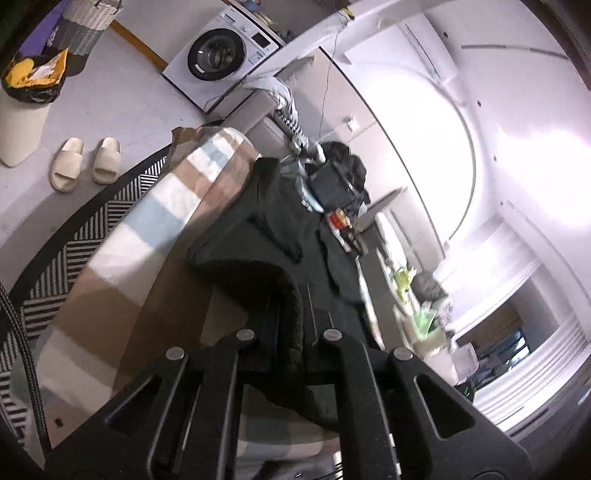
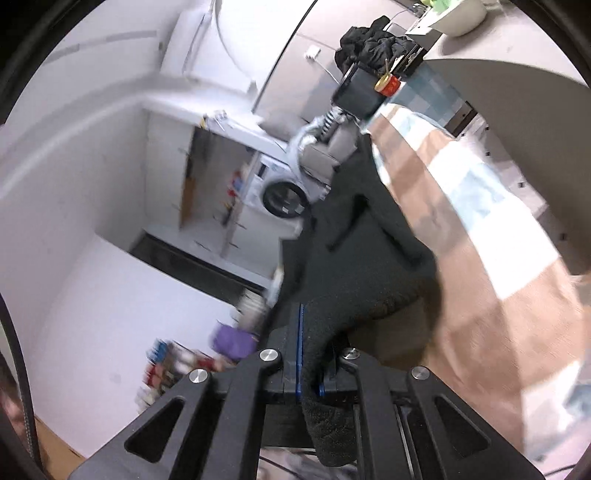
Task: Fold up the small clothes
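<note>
Black fleecy garment (image 1: 258,251) pinched at its near edge by both left gripper (image 1: 295,325) and right gripper (image 2: 317,332), raised over the checked bedcover (image 2: 480,258).

We're in a home, laundry-corner living space: washing machine (image 1: 218,55), woven laundry basket (image 1: 88,29), slippers (image 1: 86,162) on floor, striped rug (image 1: 74,251), checked bedding (image 1: 147,229), curtained window (image 1: 517,280).

Left tool (image 1: 295,314) clamped tight; right tool (image 2: 314,332) likewise, both tilted slightly downward
</note>
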The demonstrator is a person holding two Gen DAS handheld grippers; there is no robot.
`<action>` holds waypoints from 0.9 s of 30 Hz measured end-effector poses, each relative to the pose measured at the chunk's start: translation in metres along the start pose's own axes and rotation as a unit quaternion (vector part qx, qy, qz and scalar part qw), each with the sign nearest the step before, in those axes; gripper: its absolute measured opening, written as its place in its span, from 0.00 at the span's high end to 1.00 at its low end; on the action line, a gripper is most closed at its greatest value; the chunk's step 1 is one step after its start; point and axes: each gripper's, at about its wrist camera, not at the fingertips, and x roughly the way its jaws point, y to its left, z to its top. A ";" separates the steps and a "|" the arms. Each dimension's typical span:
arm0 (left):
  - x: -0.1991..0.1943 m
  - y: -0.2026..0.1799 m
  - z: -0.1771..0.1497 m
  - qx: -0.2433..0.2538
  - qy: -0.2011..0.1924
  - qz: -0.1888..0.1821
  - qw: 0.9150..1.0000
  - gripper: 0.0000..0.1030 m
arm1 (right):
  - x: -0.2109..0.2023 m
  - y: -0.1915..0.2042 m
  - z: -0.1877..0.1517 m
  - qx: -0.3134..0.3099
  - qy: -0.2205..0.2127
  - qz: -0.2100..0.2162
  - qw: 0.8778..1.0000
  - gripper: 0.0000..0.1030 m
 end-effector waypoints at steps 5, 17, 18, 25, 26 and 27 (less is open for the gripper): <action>-0.014 -0.023 0.005 0.043 -0.017 -0.013 0.999 0.96 | -0.006 0.037 -0.001 -0.056 -0.001 0.033 0.998 0.95; -0.087 -0.085 -0.013 0.130 -0.050 -0.042 0.989 0.96 | -0.093 0.096 -0.004 -0.184 -0.034 0.054 0.981 0.95; -0.089 -0.090 -0.012 0.138 -0.054 -0.041 0.988 0.96 | -0.094 0.100 -0.003 -0.190 -0.035 0.049 0.980 0.95; -0.070 -0.085 0.001 0.126 -0.046 -0.029 0.991 0.96 | -0.073 0.087 0.011 -0.170 -0.020 0.004 0.985 0.95; -0.063 -0.081 0.004 0.120 -0.043 -0.027 0.991 0.96 | -0.066 0.083 0.014 -0.164 -0.017 -0.007 0.986 0.95; -0.056 -0.076 0.009 0.115 -0.042 -0.026 0.992 0.96 | -0.058 0.076 0.018 -0.156 -0.015 -0.021 0.987 0.95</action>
